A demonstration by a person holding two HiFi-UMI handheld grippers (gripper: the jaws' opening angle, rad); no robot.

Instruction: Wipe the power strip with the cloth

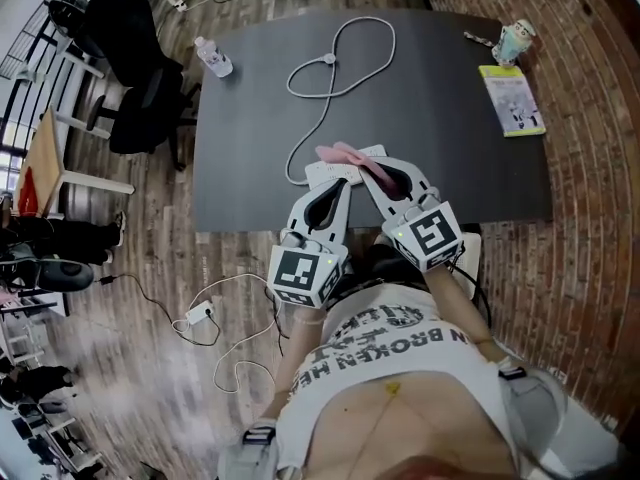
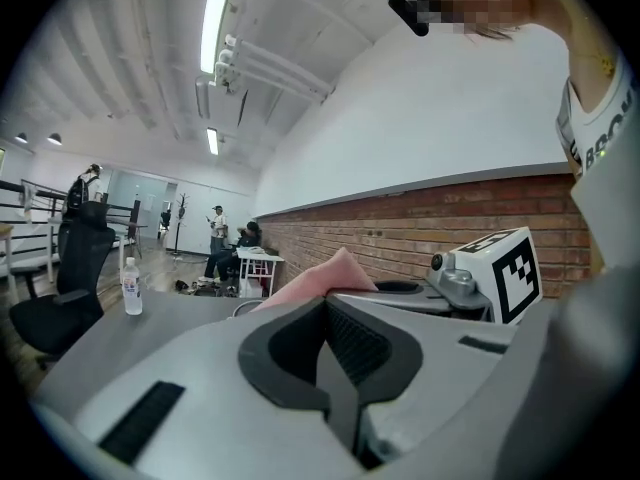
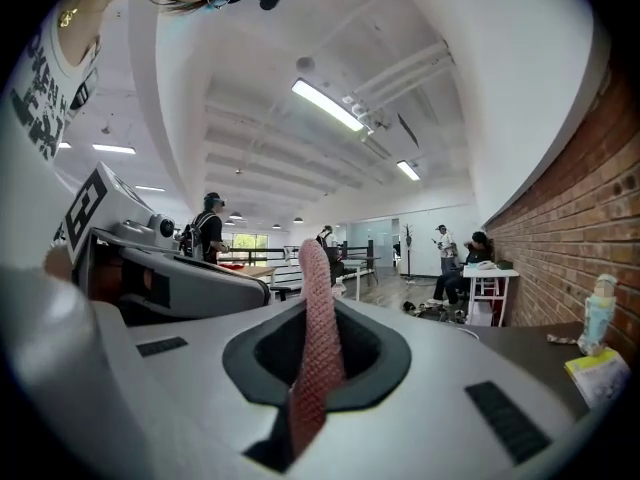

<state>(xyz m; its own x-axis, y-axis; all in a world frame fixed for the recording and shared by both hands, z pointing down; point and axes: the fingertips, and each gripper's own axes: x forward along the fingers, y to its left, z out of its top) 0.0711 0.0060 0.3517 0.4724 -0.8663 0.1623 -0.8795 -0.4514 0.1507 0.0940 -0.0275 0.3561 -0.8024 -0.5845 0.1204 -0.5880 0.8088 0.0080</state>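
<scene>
The pink cloth (image 3: pixel 318 308) is pinched between the jaws of the right gripper (image 1: pixel 372 174), with a strip of it standing up past the tips, while the left gripper (image 1: pixel 337 184) is closed tight on nothing. Both are held nearly level and side by side at the near edge of the dark table (image 1: pixel 250 118). The white power strip (image 1: pixel 326 172) lies partly beneath their tips, and its cable (image 1: pixel 330 60) is looped away across the table. The wipe itself is judged not yet begun, since the cloth seems to be held above the strip rather than laid flat on it. For a good wipe, the right gripper should be tipped down so that the loose end of the cloth is pressed flat on the strip's top face, then drawn along its length in slow strokes. The light strip is likely to slide, so it is best steadied at one end by the closed left gripper, kept clear of the cable. Two containers are seen well apart from the work. A capped clear water bottle (image 1: pixel 213 58) is stood near the far left corner, and its fill level cannot be judged. A small patterned cup (image 1: pixel 515 40) is set at the far right corner near a yellow-green booklet (image 1: pixel 512 100), and what is in it cannot be told.
</scene>
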